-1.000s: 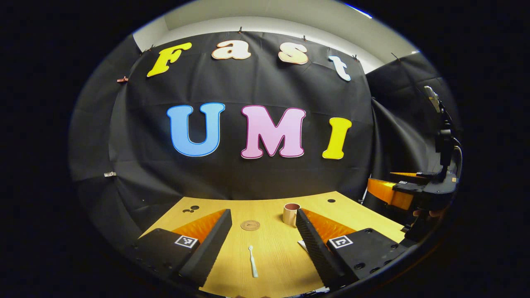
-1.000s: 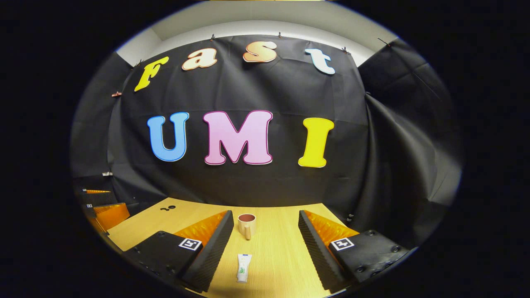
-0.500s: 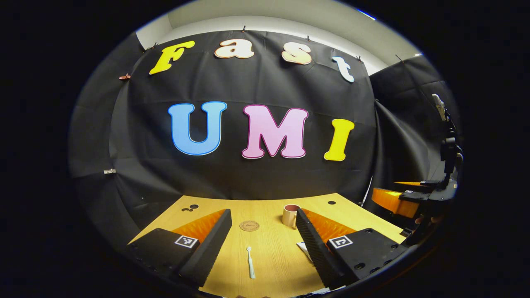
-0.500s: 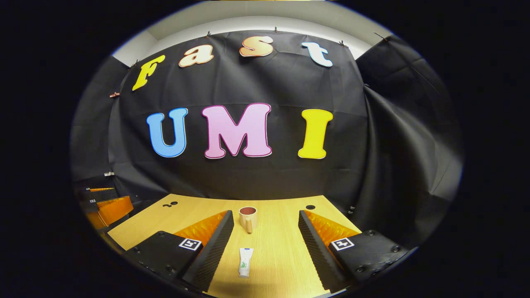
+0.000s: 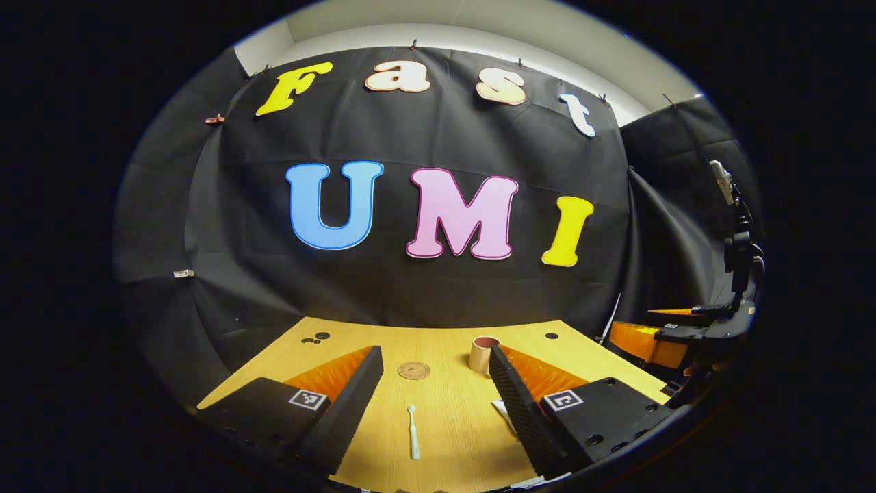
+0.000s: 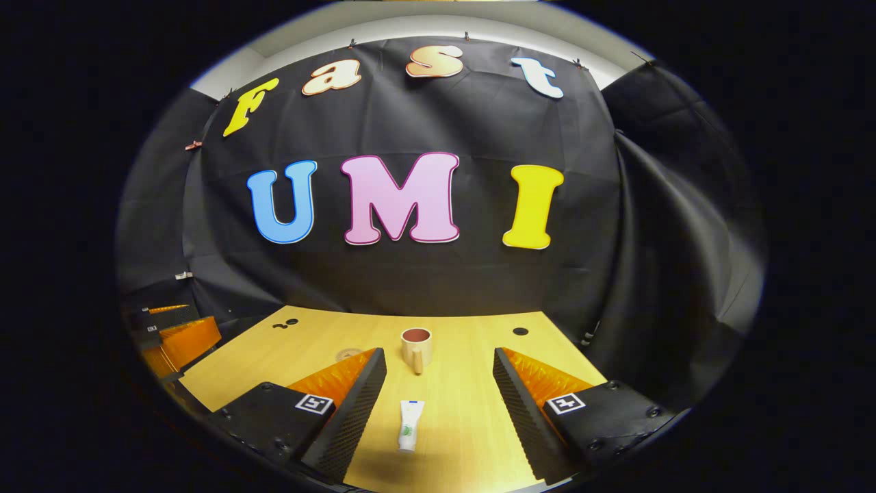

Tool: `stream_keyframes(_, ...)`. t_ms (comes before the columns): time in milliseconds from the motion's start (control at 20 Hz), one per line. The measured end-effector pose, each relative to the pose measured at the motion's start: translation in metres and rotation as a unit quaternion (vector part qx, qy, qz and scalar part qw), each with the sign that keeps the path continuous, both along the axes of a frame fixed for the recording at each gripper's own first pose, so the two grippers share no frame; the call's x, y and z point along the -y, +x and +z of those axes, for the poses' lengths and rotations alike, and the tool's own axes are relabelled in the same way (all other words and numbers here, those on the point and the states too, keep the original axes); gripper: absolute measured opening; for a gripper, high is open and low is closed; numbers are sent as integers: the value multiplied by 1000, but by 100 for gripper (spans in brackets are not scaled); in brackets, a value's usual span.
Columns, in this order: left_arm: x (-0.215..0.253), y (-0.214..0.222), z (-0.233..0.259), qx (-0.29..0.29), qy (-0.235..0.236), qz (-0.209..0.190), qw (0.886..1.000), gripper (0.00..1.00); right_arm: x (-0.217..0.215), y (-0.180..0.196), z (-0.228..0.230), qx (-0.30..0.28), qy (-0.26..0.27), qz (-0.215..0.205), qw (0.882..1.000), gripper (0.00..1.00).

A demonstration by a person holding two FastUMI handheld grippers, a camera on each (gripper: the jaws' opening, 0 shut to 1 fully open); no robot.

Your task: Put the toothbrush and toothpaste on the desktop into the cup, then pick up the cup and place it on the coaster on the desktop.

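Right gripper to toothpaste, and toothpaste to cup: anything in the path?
Nothing visible. The toothpaste lies flat on the desktop, ahead of the right gripper between its open fingers. Only bare wood separates it from the upright cup farther back.

In the left gripper view, the right finger of the left tongs (image 5: 432, 383) covers most of the toothpaste (image 5: 501, 409); just a pale corner shows beside it. The same finger hides the right side of the cup (image 5: 482, 354), so its handle cannot be seen there. The right tongs (image 5: 667, 332) sit at the far right, partly cut off by the edge.

In the right gripper view, the left finger of the right tongs (image 6: 438, 380) hides the lower part of the coaster (image 6: 349, 354). The print on the toothpaste (image 6: 410, 424) is too small to tell. The left tongs (image 6: 174, 335) are cut off at the left edge.
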State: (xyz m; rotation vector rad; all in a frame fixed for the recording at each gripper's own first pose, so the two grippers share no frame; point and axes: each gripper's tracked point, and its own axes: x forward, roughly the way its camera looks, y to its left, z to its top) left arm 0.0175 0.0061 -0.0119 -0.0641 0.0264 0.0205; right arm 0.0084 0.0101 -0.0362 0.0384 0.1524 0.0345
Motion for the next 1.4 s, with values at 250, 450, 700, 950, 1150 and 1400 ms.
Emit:
stream_keyframes(250,-11,0,-15,-12,-8,20,1000,99,-8,17,-28,-45,-24,22,998,97)
stream_keyframes(450,-23,2,-26,-21,-17,33,999,99,-25,38,-74,-126,15,55,990,97)
stream_keyframes(700,-45,5,-36,-33,-26,71,997,99,-28,52,-149,-269,-2,63,961,97)
stream_keyframes(950,-66,6,-55,-60,-31,108,992,97,-44,72,-211,-350,-23,79,933,98)
stream_keyframes(1150,-74,4,-72,-86,-37,131,987,97,-49,82,-241,-390,-35,84,916,98)
stream_keyframes(1400,-76,3,-88,-117,-35,153,981,97,-48,96,-279,-437,-36,71,896,99)
